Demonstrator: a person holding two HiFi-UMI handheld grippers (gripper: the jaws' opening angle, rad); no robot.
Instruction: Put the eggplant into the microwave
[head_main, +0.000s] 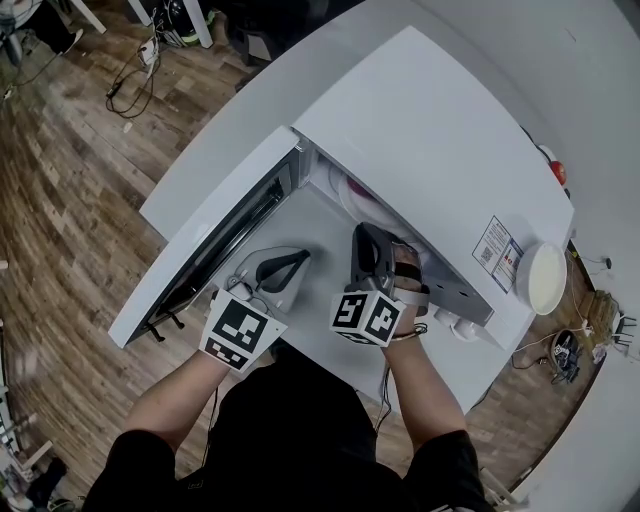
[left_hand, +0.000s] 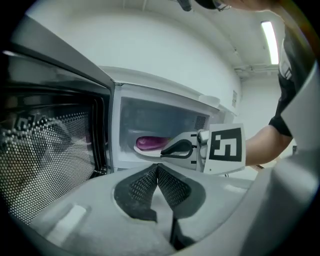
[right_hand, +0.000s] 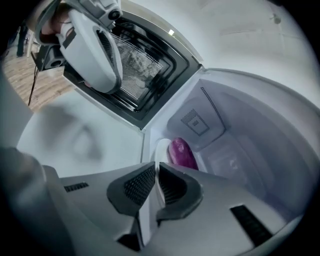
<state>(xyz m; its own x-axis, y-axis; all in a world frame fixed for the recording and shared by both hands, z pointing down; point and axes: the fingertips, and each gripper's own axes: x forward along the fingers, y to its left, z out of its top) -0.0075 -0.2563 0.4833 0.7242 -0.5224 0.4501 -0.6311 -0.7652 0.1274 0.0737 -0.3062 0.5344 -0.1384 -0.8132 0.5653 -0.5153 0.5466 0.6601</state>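
The white microwave (head_main: 430, 130) stands with its door (head_main: 215, 240) swung wide to the left. Inside, a purple eggplant (right_hand: 182, 152) (left_hand: 150, 142) lies on a white plate (right_hand: 156, 150) (left_hand: 142, 151). My right gripper (head_main: 365, 235) (right_hand: 156, 170) reaches into the opening, rolled so its jaws line up with the plate's edge. They stand almost together, with the plate's near rim running into the thin slit between them. My left gripper (head_main: 290, 262) (left_hand: 157, 167) hangs in front of the opening beside the door, shut and empty.
A round white dish (head_main: 547, 278) sits to the right of the microwave, with a red object (head_main: 558, 172) behind it. Cables (head_main: 135, 75) trail over the wooden floor at the far left. The door's mesh window (left_hand: 45, 155) is close on my left.
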